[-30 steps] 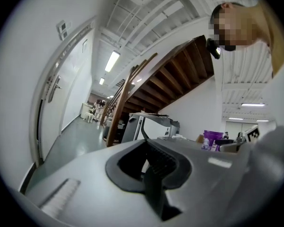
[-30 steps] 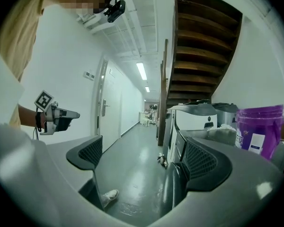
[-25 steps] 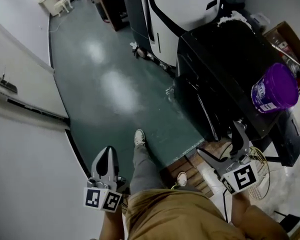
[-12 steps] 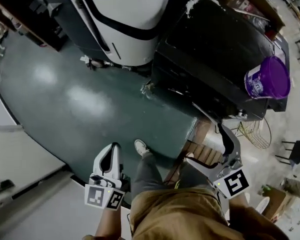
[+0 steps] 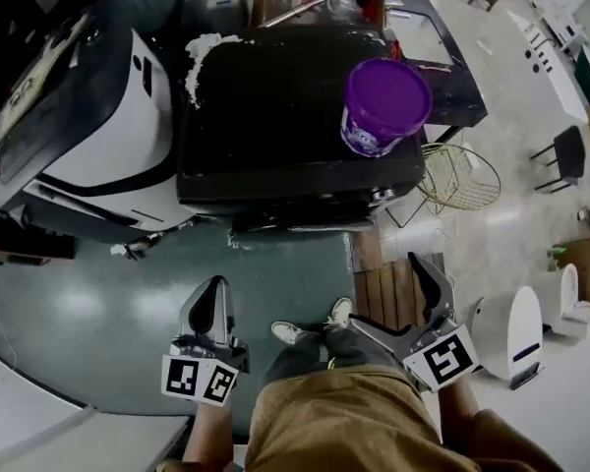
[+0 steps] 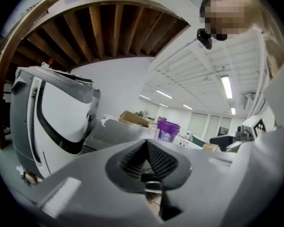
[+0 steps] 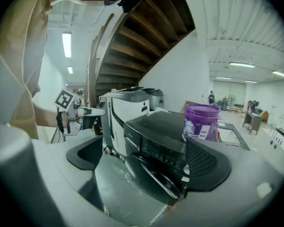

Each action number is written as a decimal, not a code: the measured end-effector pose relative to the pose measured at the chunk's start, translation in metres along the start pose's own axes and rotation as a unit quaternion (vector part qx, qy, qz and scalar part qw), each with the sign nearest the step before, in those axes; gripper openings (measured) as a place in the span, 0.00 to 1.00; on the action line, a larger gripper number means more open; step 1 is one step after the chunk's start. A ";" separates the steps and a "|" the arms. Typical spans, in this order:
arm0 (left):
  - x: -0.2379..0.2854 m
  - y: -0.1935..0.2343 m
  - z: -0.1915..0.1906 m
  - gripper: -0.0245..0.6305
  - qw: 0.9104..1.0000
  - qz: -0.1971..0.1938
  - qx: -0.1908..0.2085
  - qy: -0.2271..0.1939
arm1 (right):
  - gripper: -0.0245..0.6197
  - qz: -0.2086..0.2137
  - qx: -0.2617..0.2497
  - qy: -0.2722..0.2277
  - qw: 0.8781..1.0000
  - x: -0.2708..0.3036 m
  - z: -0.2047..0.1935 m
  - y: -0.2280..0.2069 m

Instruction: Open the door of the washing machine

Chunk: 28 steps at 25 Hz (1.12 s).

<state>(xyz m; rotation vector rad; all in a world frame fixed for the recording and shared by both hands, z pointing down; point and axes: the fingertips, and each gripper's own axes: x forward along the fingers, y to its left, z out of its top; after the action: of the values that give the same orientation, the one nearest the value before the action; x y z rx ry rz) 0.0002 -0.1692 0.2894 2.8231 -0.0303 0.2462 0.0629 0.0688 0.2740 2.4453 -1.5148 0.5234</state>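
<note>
— Where are we with the washing machine (image 5: 295,116)?

— We're only approaching. It stands ahead of us with a purple tub (image 5: 383,106) on top, and its round door (image 7: 154,174) is low on the front, well apart from both grippers.

— And the jaws?

— The left gripper (image 5: 214,295) has its jaws together and empty. The right gripper (image 5: 391,298) has its jaws spread, holding nothing. Next we likely bring the right one down to the door's edge.

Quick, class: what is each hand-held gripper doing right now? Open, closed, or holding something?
Left hand-held gripper: closed, nothing between its jaws.
Right hand-held gripper: open, empty.
</note>
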 end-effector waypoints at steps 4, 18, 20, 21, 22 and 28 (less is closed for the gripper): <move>0.031 -0.047 0.015 0.13 0.999 -0.031 0.013 0.000 | 0.85 -0.028 0.026 0.000 0.999 -0.030 -0.016 -0.039; 0.037 -0.066 -0.020 0.13 0.999 -0.022 0.020 0.024 | 0.85 -0.016 -0.002 0.076 0.997 0.010 -0.122 -0.088; 0.033 -0.060 -0.022 0.13 0.999 -0.016 0.022 0.026 | 0.85 -0.015 -0.007 0.090 0.996 0.024 -0.138 -0.092; 0.032 -0.056 -0.025 0.13 0.999 -0.012 0.021 0.027 | 0.85 -0.015 -0.009 0.096 0.995 0.031 -0.146 -0.095; 0.030 -0.052 -0.027 0.13 0.999 -0.008 0.020 0.029 | 0.85 -0.015 -0.011 0.103 0.995 0.039 -0.154 -0.098; 0.020 -0.032 -0.045 0.13 0.999 0.015 0.014 0.044 | 0.85 -0.005 -0.016 0.145 0.989 0.088 -0.206 -0.110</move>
<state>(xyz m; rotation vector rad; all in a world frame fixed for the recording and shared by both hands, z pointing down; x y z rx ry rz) 0.0142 -0.1249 0.3251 2.8375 -0.0504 0.3813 0.1591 0.1204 0.4983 2.2336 -1.3781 0.8061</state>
